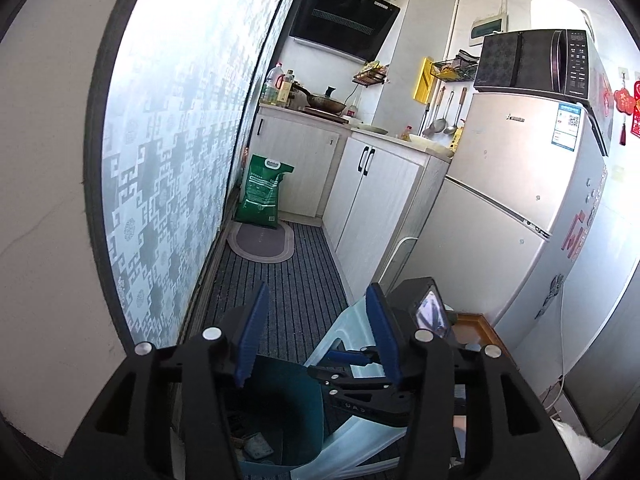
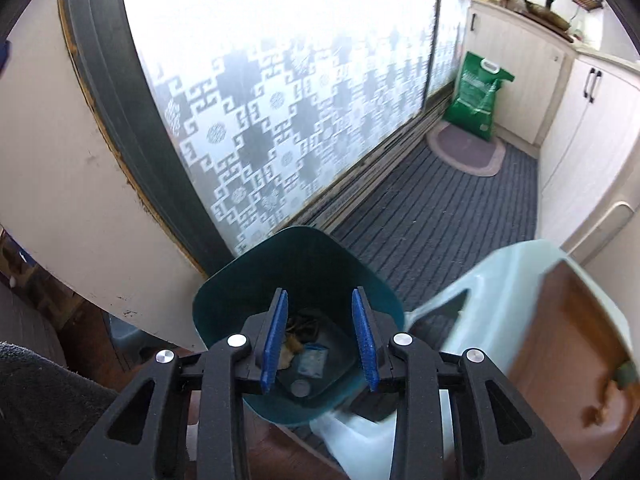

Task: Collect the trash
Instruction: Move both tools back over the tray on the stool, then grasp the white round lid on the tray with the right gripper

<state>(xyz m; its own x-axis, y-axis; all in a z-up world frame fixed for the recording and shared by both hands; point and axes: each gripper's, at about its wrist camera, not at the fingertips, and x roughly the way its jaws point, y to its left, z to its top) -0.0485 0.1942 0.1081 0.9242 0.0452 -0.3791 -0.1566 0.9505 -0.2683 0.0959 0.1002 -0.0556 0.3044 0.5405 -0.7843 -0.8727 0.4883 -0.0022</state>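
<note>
A dark teal trash bin [image 2: 304,264] stands on the floor by the glass door, with several scraps of trash [image 2: 308,354] at its bottom. My right gripper [image 2: 320,344] is open and empty, right above the bin's mouth. My left gripper [image 1: 316,344] is open and empty, higher up; the bin [image 1: 288,412] shows below it, and the right gripper [image 1: 356,364] with its blue pads reaches in beneath it. A pale blue plastic stool [image 2: 508,280] stands beside the bin, also in the left wrist view [image 1: 352,440].
Frosted patterned glass door [image 1: 172,152] on the left. Striped grey mat [image 2: 440,208], oval rug [image 1: 262,242] and green rice bag [image 1: 262,192] at the far end. White cabinets [image 1: 372,200], fridge [image 1: 516,200] with microwave [image 1: 536,60] on the right. Wooden surface [image 2: 568,344] on the stool.
</note>
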